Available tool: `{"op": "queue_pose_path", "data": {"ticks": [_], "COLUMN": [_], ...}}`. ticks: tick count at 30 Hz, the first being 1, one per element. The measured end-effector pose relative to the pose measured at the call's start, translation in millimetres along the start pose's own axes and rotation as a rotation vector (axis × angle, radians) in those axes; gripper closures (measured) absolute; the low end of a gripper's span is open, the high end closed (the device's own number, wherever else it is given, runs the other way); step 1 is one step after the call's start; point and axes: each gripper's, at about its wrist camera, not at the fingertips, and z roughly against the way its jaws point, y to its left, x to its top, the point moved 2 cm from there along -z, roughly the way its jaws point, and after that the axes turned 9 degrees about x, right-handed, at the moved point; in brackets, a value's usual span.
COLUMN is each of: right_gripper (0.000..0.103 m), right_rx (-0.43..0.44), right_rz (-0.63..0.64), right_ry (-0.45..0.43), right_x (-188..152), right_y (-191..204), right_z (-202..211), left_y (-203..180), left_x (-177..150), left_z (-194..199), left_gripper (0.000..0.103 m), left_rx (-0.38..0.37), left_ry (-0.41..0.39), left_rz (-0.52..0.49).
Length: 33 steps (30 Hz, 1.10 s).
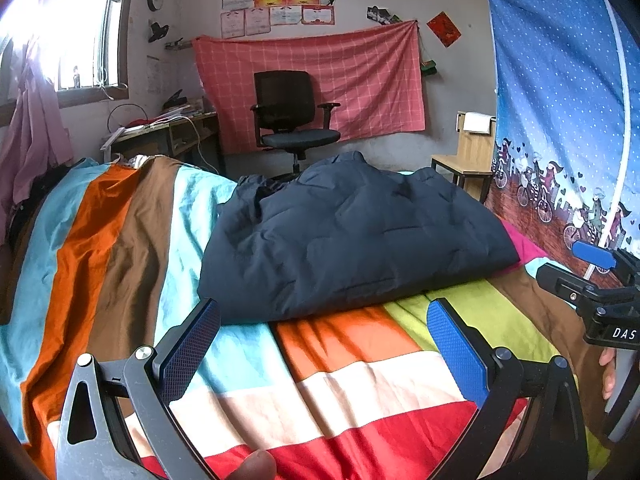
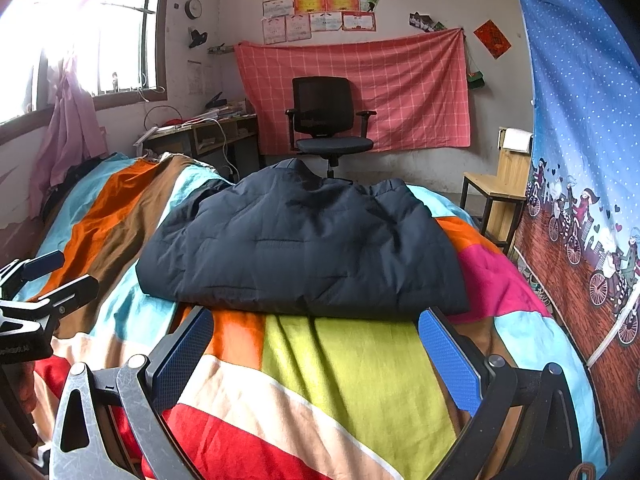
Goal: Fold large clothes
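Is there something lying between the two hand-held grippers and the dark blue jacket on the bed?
Nothing visible. Only bare striped bedcover lies between the open left hand-held gripper and the navy jacket; the same holds for the open right hand-held gripper.

Bare grey plaster back wall (image 2: 420,0), scuffed near the floor. Rows of certificates (image 2: 320,8) pinned up top, w/ a round clock (image 2: 193,8) to their left and a red diamond paper (image 2: 492,39) to the right. Pink checked cloth (image 2: 400,92) hangs below the certs; black office chair (image 2: 326,120) stands in front of it. Window (image 1: 60,28) on left wall, blown out w/ daylight, pink curtain (image 2: 68,132) bunched beside it. Cluttered desk (image 2: 208,132) under the window corner, white cable trailing off it. Wooden chair (image 2: 500,184) at right, next to a blue dotted curtain (image 2: 580,100) w/ bicycle print along the bottom.
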Motion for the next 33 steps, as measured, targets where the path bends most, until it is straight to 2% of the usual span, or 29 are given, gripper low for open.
{"op": "queue_pose_path", "data": {"ticks": [19, 25, 33], "right_gripper": [0.000, 0.000, 0.000], "right_rx": [0.005, 0.006, 0.006], "right_rz": [0.001, 0.004, 0.003], "right_ry": [0.009, 0.008, 0.010], "right_x": [-2, -2, -2], "right_y": [5, 4, 4], "right_z": [-1, -3, -2], "left_y": [11, 12, 14], "left_x": [-8, -9, -10], "left_z": [-6, -3, -5], "left_gripper": [0.002, 0.002, 0.002], "left_rx": [0.028, 0.044, 0.044], "left_ry": [0.006, -0.026, -0.003], "left_rz": [-0.006, -0.005, -0.006]}}
